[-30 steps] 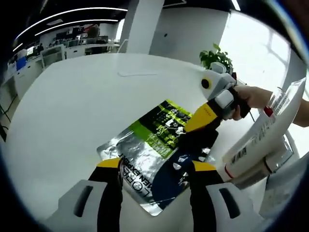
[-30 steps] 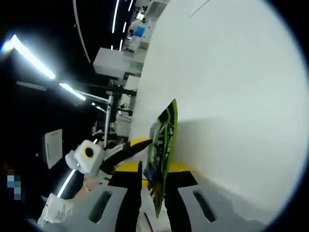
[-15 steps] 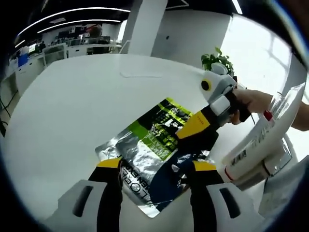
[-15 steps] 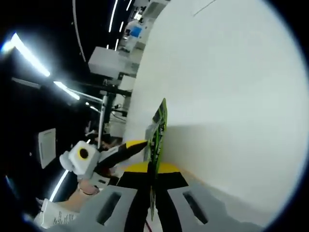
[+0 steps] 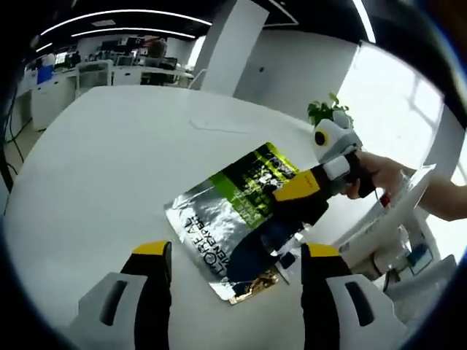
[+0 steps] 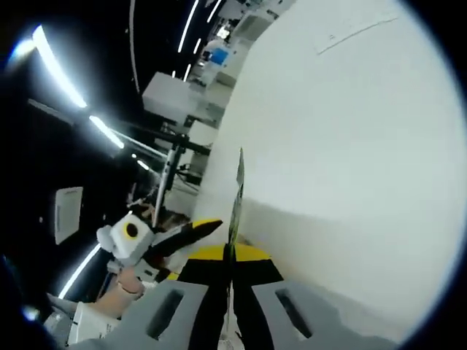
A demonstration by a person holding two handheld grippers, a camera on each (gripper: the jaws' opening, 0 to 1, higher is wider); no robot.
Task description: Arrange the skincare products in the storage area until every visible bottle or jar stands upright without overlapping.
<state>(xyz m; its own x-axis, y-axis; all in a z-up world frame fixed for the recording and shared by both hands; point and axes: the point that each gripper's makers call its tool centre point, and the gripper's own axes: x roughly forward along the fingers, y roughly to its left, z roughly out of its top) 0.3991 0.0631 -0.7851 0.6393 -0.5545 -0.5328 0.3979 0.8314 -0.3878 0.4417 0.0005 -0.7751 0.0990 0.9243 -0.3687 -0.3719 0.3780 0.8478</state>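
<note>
Right gripper (image 5: 281, 219) is pinching the foil sachet (image 5: 233, 211) at its 4 o'clock edge, holding it above the white table (image 5: 95, 160). Left gripper (image 5: 233, 281) is hanging spread at 6 o'clock. Advice: keep the pinch firm and lift gently; foil slips.

You have the white table (image 5: 95, 175) spreading from the centre out to 9 o'clock in the left gripper view, and across the 3 o'clock half (image 6: 350, 153) of the right gripper view. A potted plant (image 5: 326, 114) stands beyond its far edge at 1 o'clock. Desks (image 5: 87, 73) sit under ceiling light strips (image 5: 124, 14) near 11 o'clock.
</note>
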